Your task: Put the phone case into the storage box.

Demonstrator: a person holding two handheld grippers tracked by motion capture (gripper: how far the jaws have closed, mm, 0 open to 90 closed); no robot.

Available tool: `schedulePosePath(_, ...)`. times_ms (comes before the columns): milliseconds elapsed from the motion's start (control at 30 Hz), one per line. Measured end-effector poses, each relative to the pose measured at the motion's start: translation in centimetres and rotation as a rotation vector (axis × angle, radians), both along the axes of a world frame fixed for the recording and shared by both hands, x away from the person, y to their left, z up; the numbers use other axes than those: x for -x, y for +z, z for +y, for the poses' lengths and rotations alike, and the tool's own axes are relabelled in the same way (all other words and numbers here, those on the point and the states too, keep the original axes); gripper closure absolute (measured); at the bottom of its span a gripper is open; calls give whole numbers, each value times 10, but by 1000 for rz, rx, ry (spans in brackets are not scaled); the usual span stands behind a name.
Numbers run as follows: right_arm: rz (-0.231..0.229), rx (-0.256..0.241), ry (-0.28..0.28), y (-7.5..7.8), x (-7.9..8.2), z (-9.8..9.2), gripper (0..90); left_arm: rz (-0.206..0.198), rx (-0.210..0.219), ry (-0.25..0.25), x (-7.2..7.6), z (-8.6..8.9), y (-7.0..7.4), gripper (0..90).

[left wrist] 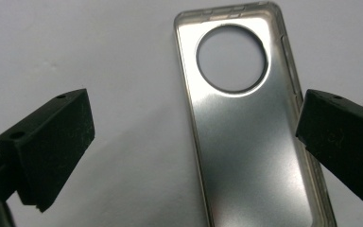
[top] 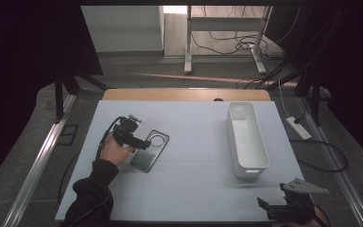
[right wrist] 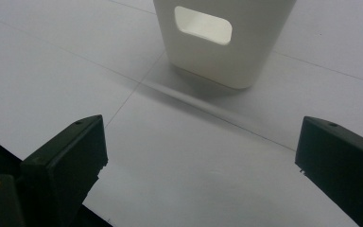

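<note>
A clear phone case [top: 150, 150] with a round camera hole lies flat on the white table top, inside face up. In the left gripper view the phone case [left wrist: 250, 137] lies between the two wide-apart jaws, nearer the right one. My left gripper [top: 141, 143] is open just above the case's left side, held by a hand [top: 113, 152] in a dark sleeve. My right gripper [top: 276, 210] is open near the table's front right edge, short of the long white bin [top: 246, 138]. The right gripper view looks at the end of the bin [right wrist: 220, 45] with its handle slot.
The white bin stands lengthwise at the right of the table [top: 189, 184]. A wooden strip [top: 184, 94] runs along the far edge. Metal rails [top: 38, 165] flank the table, and cables [top: 321, 156] and a desk frame lie on the floor beyond.
</note>
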State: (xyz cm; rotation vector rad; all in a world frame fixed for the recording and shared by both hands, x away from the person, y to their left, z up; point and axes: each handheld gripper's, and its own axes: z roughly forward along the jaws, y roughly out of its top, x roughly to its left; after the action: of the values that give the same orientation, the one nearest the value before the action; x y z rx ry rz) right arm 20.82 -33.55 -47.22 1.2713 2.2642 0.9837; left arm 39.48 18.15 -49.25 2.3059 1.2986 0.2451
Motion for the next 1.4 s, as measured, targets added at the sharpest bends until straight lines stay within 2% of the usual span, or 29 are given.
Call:
schedulePosePath(333,1,2,2,0,0,0,26,45,-36,11,8,-1,-24,0)
schedulePosePath(433,1,2,2,0,0,0,26,60,-55,17,10,-1,-31,0)
schedulePosePath(467,1,2,2,0,0,0,26,66,-74,20,11,-2,-34,0)
schedulePosePath(700,1,2,3,0,0,0,26,82,-57,28,10,-1,-37,0)
schedulePosePath(900,1,4,4,0,0,1,27,106,-74,13,10,-3,-33,26)
schedulePosePath(933,2,4,4,0,0,1,27,104,-67,10,11,-2,-31,67)
schedulePosePath(967,3,4,3,0,0,1,27,103,-65,17,12,0,-29,144)
schedulePosePath(1033,2,4,3,0,0,1,27,107,-63,25,13,3,-26,342)
schedulePosePath(1067,2,5,3,0,0,1,27,108,-63,19,13,4,-24,342)
schedulePosePath(1133,0,7,4,0,0,1,27,105,-57,0,15,4,-23,508)
schedulePosePath(1233,0,9,3,0,0,1,28,120,-18,-10,16,5,-22,724)
schedulePosePath(1333,0,8,3,0,0,1,28,128,-7,6,14,7,-22,842)
schedulePosePath(1400,-1,7,3,0,0,1,28,135,5,13,13,8,-22,847)
